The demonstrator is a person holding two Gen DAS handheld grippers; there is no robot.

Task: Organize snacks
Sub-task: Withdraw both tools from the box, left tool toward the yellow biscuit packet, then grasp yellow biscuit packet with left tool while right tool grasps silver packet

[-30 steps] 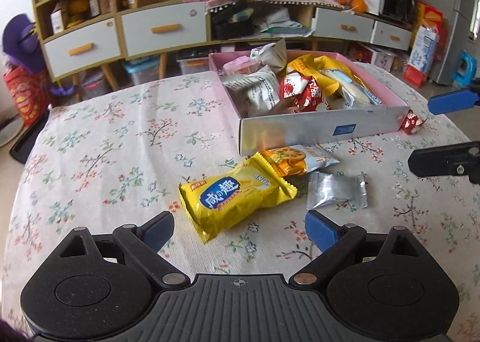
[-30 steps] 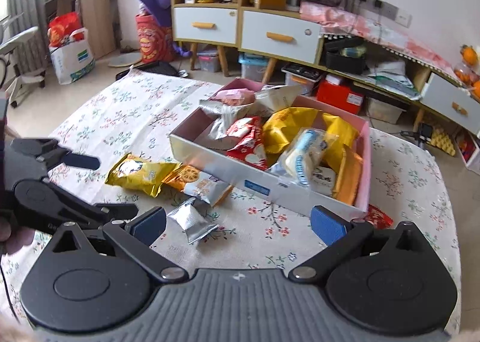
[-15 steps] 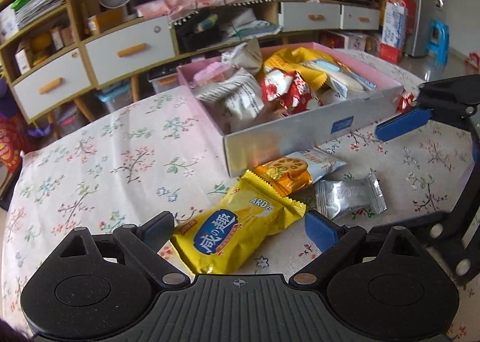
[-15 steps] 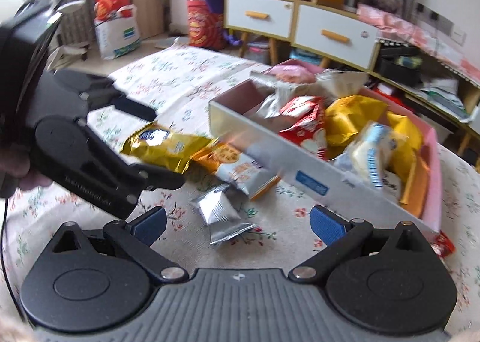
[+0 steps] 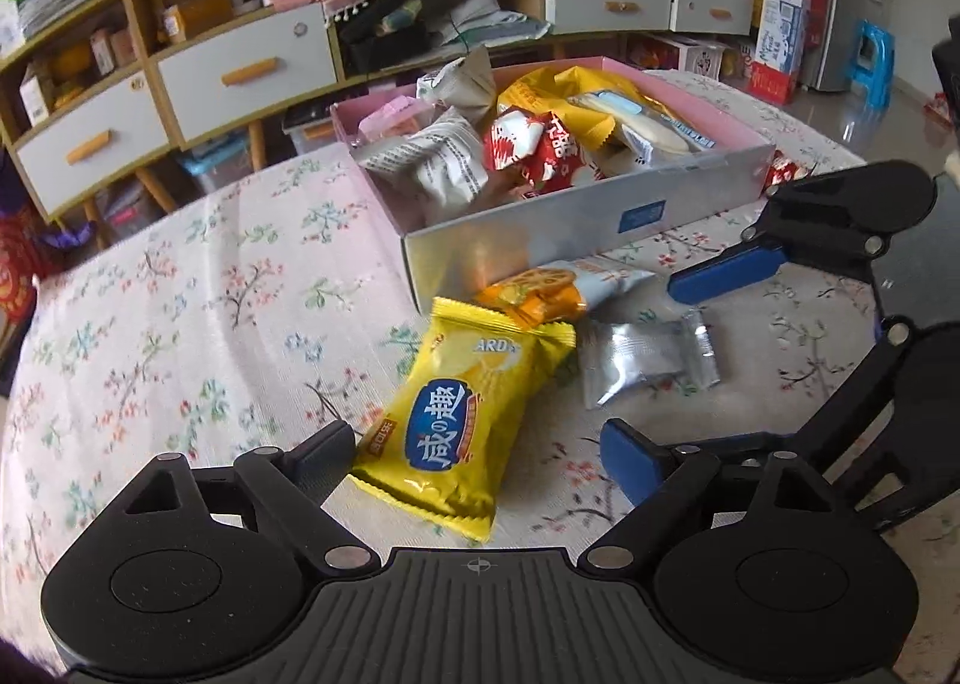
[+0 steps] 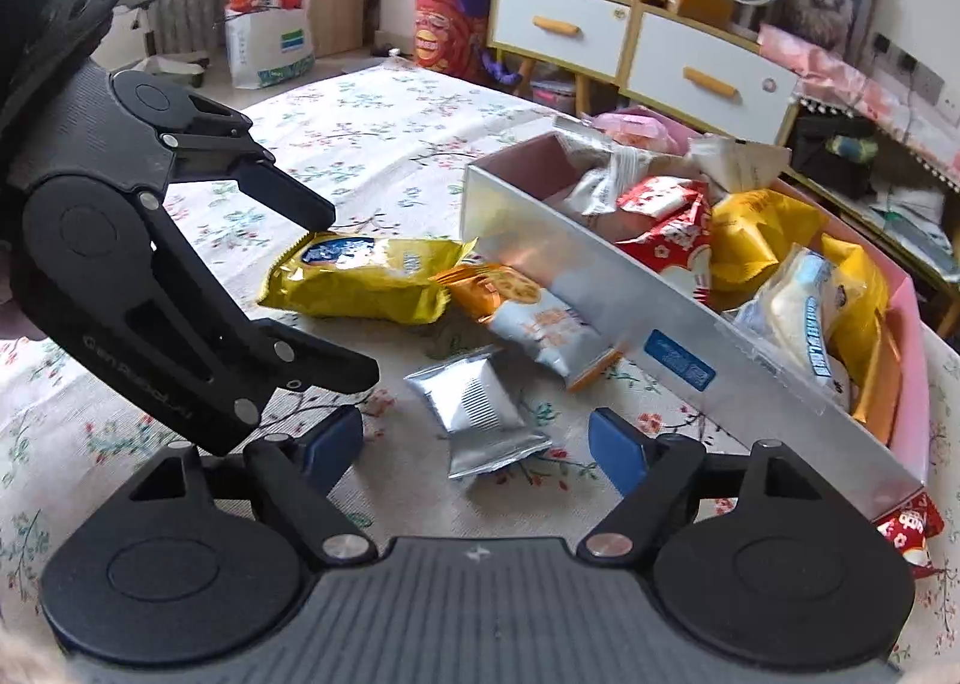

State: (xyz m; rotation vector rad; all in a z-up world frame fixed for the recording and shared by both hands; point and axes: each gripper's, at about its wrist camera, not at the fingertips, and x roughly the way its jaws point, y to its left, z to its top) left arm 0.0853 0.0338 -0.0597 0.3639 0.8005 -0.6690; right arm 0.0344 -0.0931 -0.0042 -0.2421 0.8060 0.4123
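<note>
- Down on the floral tablecloth [image 5: 180, 324], left gripper [image 5: 474, 453] spread wide around the yellow cracker packet [image 5: 456, 420].
- Right gripper [image 6: 477, 441] spread too — silver foil packet [image 6: 480, 414] lies between its fingers, near the snack box [image 6: 600, 294].

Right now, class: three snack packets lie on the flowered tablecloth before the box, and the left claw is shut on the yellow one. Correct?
Not quite. The left wrist view shows the left claw open around the yellow biscuit packet, not shut on it. Three packets do lie before the silver-fronted cardboard box.

White-drawered wooden shelving [image 5: 180, 84] backs floral tablecloth [image 5: 180, 324].
</note>
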